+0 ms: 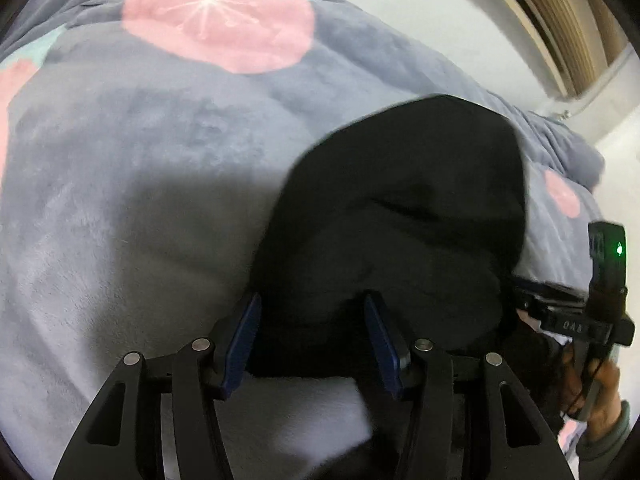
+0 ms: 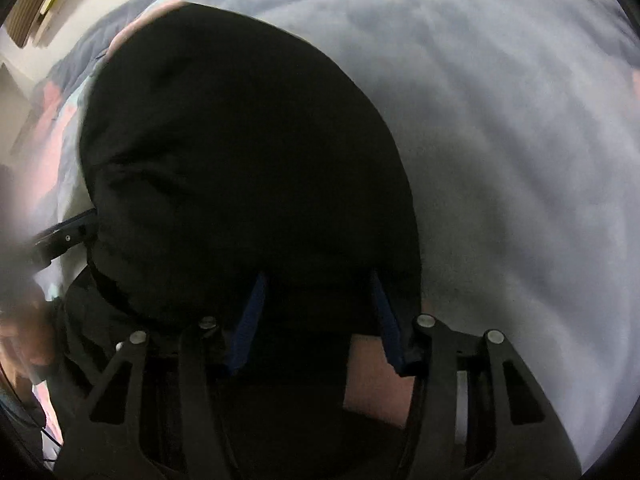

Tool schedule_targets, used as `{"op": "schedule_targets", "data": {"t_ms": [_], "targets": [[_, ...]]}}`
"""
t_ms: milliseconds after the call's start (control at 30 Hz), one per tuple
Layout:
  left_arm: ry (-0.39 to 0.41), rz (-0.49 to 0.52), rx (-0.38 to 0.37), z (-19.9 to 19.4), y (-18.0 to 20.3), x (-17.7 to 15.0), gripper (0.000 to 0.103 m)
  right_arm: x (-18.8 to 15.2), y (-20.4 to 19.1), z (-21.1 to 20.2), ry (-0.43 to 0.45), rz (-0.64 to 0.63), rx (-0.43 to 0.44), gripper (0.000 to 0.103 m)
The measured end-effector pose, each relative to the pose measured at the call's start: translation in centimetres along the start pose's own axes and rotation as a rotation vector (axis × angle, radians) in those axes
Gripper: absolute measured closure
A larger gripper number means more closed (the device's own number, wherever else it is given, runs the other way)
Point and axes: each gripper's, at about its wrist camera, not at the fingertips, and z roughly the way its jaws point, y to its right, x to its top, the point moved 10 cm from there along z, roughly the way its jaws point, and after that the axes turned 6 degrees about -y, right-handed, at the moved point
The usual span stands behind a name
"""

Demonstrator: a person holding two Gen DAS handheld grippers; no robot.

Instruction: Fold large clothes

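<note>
A bulky black garment (image 1: 400, 200) hangs in a mound over the grey fleece blanket (image 1: 140, 160) with pink circles. My left gripper (image 1: 312, 304) is shut on a thick bunch of it; cloth fills the gap between the blue pads and covers their tips. In the right wrist view the same black garment (image 2: 240, 140) fills the middle, and my right gripper (image 2: 318, 284) is shut on another bunch, pad tips buried in cloth. The right gripper's black housing (image 1: 606, 264) with a green light sits at the garment's right side.
The blanket (image 2: 520, 120) spreads wide around the garment. A hand (image 1: 600, 400) in a grey-green sleeve holds the right tool. A white wall (image 1: 440, 8) and a wooden slatted frame (image 1: 560, 20) lie beyond the bed's far edge.
</note>
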Motion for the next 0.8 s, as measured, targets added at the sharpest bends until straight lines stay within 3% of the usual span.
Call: {"op": "schedule_targets", "data": {"t_ms": [100, 233, 367, 433, 600, 733, 800], "targets": [[-0.003, -0.004, 0.01, -1.1, -0.2, 0.3, 0.044, 0.2, 0.1, -1.3, 0.014, -0.007, 0.018, 0.052], [0.077, 0.01, -0.017, -4.7, -0.1, 1.3, 0.044, 0.2, 0.6, -5.0, 0.066, 0.0, 0.127, 0.051], [0.134, 0.012, -0.046, -6.9, -0.1, 4.8, 0.04, 1.3, 3.0, -7.7, 0.117, 0.022, 0.169, 0.042], [0.078, 0.005, -0.079, -5.2, -0.1, 6.3, 0.036, 1.7, 4.4, -7.5, 0.108, 0.038, 0.166, 0.041], [-0.067, -0.033, -0.186, 0.0, 0.2, 6.7, 0.036, 3.2, 4.5, -3.3, 0.012, 0.062, 0.292, 0.04], [-0.125, -0.042, -0.295, 2.3, 2.2, 6.2, 0.036, 4.5, 3.2, -1.3, -0.045, 0.024, 0.357, 0.04], [-0.127, -0.037, -0.302, 2.6, 2.7, 6.2, 0.037, 5.2, 1.8, -1.0, -0.049, 0.008, 0.392, 0.044]]}}
